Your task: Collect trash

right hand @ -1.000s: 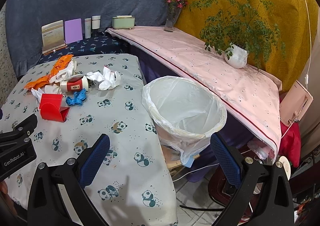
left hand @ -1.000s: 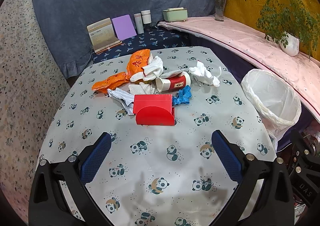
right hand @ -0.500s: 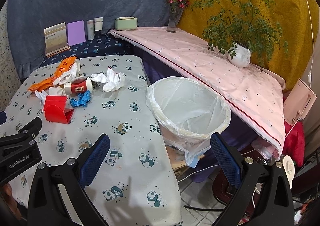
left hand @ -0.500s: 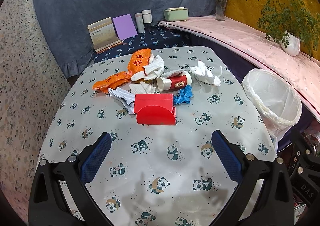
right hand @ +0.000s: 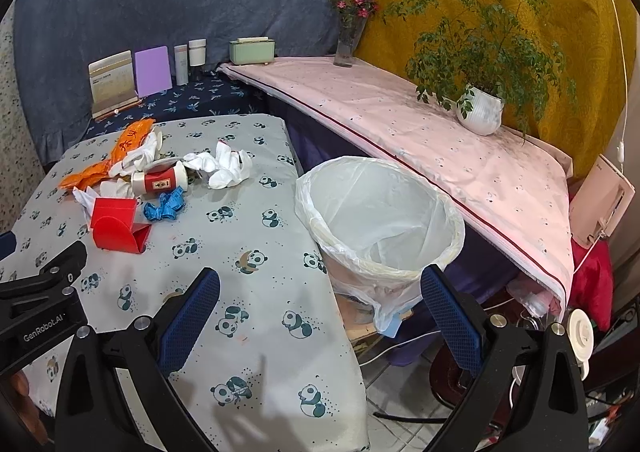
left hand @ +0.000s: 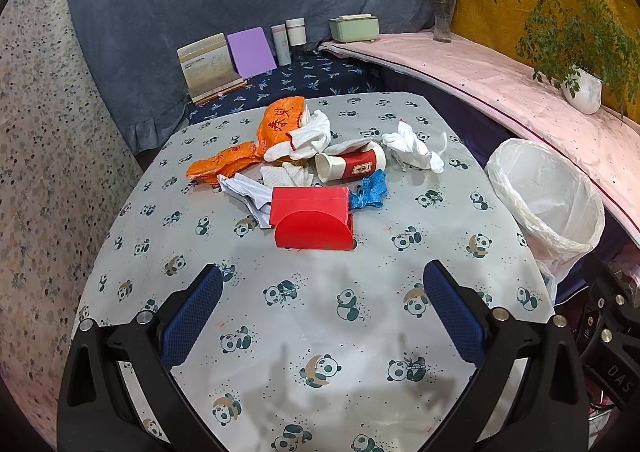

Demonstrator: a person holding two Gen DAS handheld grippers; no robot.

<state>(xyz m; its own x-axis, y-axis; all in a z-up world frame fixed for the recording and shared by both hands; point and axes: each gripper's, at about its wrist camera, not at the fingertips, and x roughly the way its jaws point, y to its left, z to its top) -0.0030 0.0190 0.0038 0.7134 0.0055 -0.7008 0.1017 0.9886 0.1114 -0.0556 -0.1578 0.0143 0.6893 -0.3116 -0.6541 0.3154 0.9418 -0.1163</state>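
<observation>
We are holding left gripper (left hand: 322,304) and right gripper (right hand: 320,302) spread wide, empty; red box (left hand: 312,217) is lying mid-table (left hand: 280,332) before the litter, light but crushable, so we are planning to pinch its stiff side walls

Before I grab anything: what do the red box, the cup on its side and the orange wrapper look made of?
Red box: looks like stiff matte card or plastic, with crisp folded edges. Cup: probably paper, white inside with a printed red band. Orange wrapper: thin glossy plastic film, crinkled and catching light.
</observation>
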